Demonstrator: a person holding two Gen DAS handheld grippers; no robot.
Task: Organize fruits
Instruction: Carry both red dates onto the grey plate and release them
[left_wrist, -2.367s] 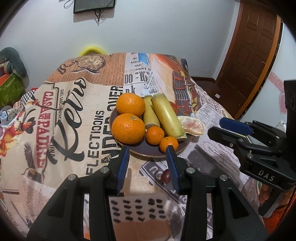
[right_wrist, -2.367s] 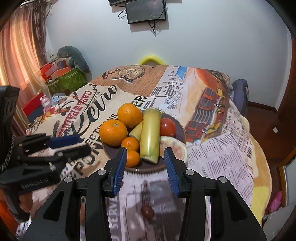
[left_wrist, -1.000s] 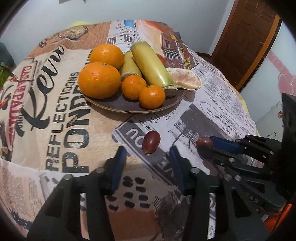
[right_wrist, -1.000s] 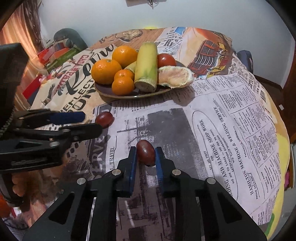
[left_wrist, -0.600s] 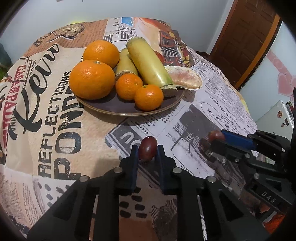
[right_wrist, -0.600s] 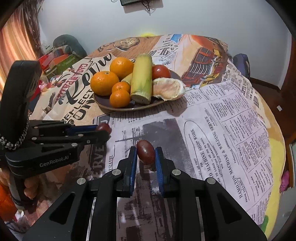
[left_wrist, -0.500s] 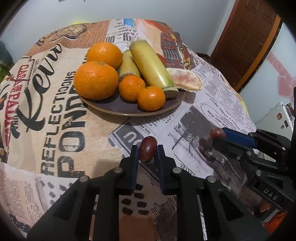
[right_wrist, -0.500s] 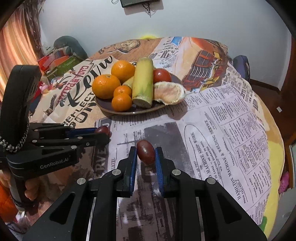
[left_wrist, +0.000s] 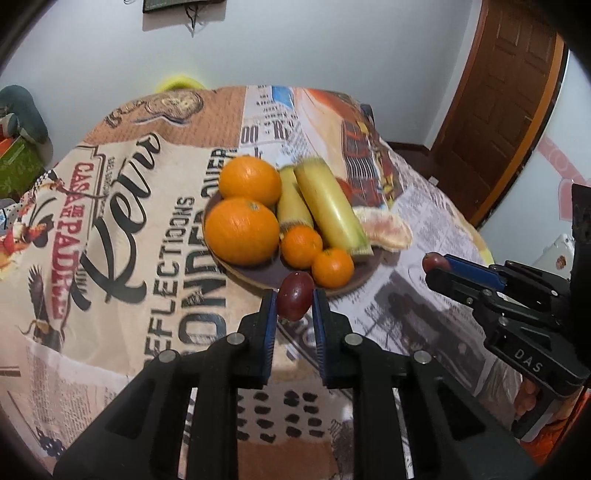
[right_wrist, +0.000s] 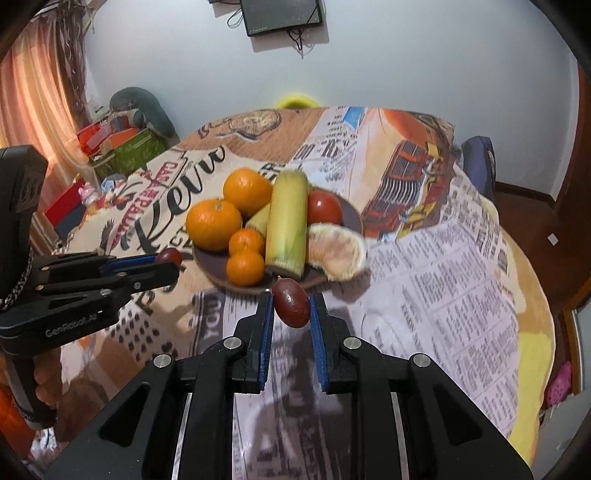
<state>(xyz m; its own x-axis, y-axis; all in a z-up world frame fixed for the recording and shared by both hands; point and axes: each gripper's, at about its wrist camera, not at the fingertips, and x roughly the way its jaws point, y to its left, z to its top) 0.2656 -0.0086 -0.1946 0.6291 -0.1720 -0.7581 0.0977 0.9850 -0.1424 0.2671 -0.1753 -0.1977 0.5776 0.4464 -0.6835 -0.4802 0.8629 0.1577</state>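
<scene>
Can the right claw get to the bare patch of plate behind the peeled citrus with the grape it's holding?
Probably yes. The right claw, shut on its grape, hangs just short of the plate. That patch is uncovered, though reaching it means passing over the peeled citrus or beside it.

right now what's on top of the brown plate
On the brown plate: two large oranges, two small mandarins, two yellow-green stalk pieces, a tomato and a peeled citrus half. The fruit covers most of the plate's surface, so anything beneath it cannot be seen.
</scene>
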